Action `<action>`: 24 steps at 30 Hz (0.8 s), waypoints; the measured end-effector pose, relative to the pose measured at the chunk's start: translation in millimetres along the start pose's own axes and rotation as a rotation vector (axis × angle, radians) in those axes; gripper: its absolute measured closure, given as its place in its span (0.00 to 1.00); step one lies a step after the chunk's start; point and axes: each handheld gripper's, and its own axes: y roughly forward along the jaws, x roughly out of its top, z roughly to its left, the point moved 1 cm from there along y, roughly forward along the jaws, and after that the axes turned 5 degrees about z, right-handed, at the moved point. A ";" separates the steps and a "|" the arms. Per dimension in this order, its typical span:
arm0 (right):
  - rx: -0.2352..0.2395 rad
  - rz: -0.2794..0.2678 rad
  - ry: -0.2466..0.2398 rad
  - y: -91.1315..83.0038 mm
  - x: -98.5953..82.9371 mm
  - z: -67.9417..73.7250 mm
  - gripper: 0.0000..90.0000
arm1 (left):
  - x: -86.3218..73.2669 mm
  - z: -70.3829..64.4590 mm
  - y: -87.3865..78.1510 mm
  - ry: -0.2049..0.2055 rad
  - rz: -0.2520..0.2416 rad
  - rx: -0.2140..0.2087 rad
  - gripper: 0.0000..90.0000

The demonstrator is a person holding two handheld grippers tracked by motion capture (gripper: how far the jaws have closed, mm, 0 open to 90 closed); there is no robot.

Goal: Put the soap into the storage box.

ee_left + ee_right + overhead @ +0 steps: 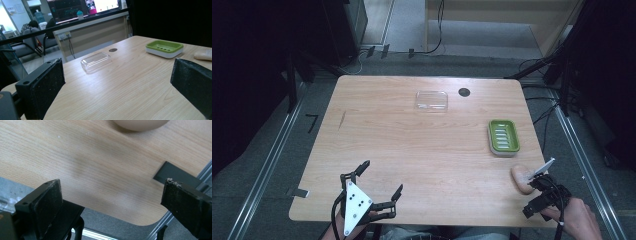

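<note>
Dark curtains and black equipment stands ring a pale wooden worktop (412,150) with rounded corners, and grey floor with metal rails runs along both its sides. Toward the far edge, a little right of the middle, lies a clear plastic lid (431,100), with a small dark round grommet (464,92) just beside it to the right. Near the right edge, about halfway down, sits a green soap dish (503,137) on a white base, its slotted floor bare. Closer to the near right corner a beige bar of soap (522,179) lies flat on the wood, apart from the dish. The right tongs (543,184) hover at that corner, reaching toward the near end of the soap; from above I cannot tell whether they touch it. In the right gripper view their jaws stand wide apart with nothing between them but bare wood, the soap's rounded end at the top edge, beyond the jaws. The left tongs (380,180) are held over the near edge at the left, well apart from everything else, jaws spread wide and holding nothing; the left gripper view looks across the wood to the lid, the dish and the soap at far right.
</note>
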 end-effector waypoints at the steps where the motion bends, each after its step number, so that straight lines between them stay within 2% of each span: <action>1: 0.001 -0.002 0.007 -0.5 0.6 0.7 0.04 | 0.0 0.1 0.0 -0.003 0.000 0.001 0.00; 3: -0.006 -0.011 -0.007 -1.2 2.2 0.8 0.04 | 0.3 -0.1 -0.6 -0.005 -0.004 -0.002 0.00; 13: -0.013 -0.020 -0.012 -3.2 2.7 1.9 0.04 | 0.8 -0.2 0.7 -0.008 -0.006 -0.007 0.00; 14: -0.011 -0.020 -0.002 -3.6 2.8 2.6 0.04 | 1.0 -0.2 1.2 -0.008 -0.005 -0.007 0.00; 24: -0.012 -0.040 0.015 -7.9 2.8 4.2 0.04 | 2.4 -2.8 8.0 0.015 -0.012 -0.049 0.00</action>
